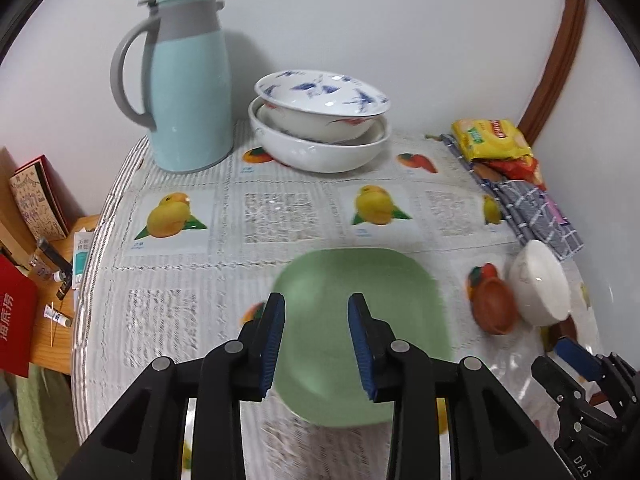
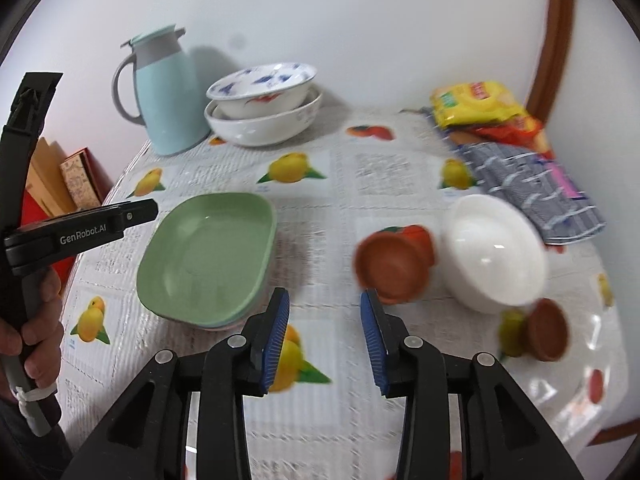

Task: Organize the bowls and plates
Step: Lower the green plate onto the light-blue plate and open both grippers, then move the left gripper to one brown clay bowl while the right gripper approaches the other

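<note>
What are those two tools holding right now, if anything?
Nothing. The left tool hangs open above the green plate, and the right tool is open over the tablecloth near a brown bowl.

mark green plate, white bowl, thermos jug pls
green plate (image 2: 208,256), right wrist view, on its inner floor
white bowl (image 2: 494,248), right wrist view, on its inside wall
thermos jug (image 1: 188,100), left wrist view, on its blue body

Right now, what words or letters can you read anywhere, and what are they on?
"GenRobot.AI": on the left hand-held gripper.
"DAS": partial, on the right hand-held gripper.
Red box: Chinese characters, unclear.
Small white packet: too small.
Yellow snack bag: blurred.
Fruit tablecloth: captions and print too blurred.
</note>
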A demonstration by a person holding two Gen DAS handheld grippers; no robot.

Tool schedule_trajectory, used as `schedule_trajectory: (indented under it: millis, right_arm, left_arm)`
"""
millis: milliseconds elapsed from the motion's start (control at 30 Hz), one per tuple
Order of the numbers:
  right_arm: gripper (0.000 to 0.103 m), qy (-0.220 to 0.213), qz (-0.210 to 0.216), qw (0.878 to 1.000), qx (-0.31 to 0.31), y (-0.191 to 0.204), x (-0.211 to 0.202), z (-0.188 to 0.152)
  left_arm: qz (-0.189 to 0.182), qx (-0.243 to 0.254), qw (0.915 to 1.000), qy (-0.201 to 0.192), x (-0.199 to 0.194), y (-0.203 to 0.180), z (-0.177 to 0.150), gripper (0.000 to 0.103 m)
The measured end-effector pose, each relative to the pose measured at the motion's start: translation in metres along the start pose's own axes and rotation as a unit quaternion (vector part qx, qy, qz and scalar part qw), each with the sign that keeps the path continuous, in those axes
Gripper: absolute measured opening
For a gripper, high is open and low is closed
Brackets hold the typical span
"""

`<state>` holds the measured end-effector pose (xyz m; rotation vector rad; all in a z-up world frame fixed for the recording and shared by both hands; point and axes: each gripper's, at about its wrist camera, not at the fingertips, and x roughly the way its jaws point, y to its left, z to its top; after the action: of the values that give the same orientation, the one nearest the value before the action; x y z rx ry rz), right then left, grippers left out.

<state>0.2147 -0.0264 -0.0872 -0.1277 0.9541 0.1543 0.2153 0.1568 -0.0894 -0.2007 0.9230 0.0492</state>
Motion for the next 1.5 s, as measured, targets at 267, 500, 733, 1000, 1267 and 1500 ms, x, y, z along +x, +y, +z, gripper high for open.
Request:
schedule_trajectory:
  millis: [267,500,733,1000,1267,1500]
  right_arm:
    - [0.056,-0.051,-0.017,0.997,0.053,-0.052,-0.060,-0.015]
    - [0.058,-0.076,-0.044,0.994,0.069,-0.092,-0.098,-0.031]
    - [0.065,-0.090,-0.048,0.991,0.085,-0.125,-0.112,-0.044]
    - [0.067,-0.078,-0.048,0.990,0.109,-0.165,-0.095,-0.057]
    - [0.067,-0.037,-0.067,0.986,0.145,-0.203,-0.059,-0.065]
    - [0.067,-0.004,-0.077,0.982,0.170,-0.227,-0.021,-0.063]
  left_arm:
    - [-0.022,0.025,0.9991,-0.025,-0.030,-0.056,-0.018,0.031]
    - [-0.036,0.051,0.9979,-0.015,-0.037,-0.105,-0.027,0.039]
    - [-0.034,0.062,0.9971,0.028,-0.026,-0.139,-0.036,0.039]
    - [-0.008,0.061,0.9972,0.044,-0.011,-0.148,-0.043,0.051]
    - [-0.013,0.049,0.9978,0.043,0.015,-0.151,-0.040,0.052]
    - [-0.011,0.040,0.9954,0.086,0.051,-0.154,-0.031,0.052]
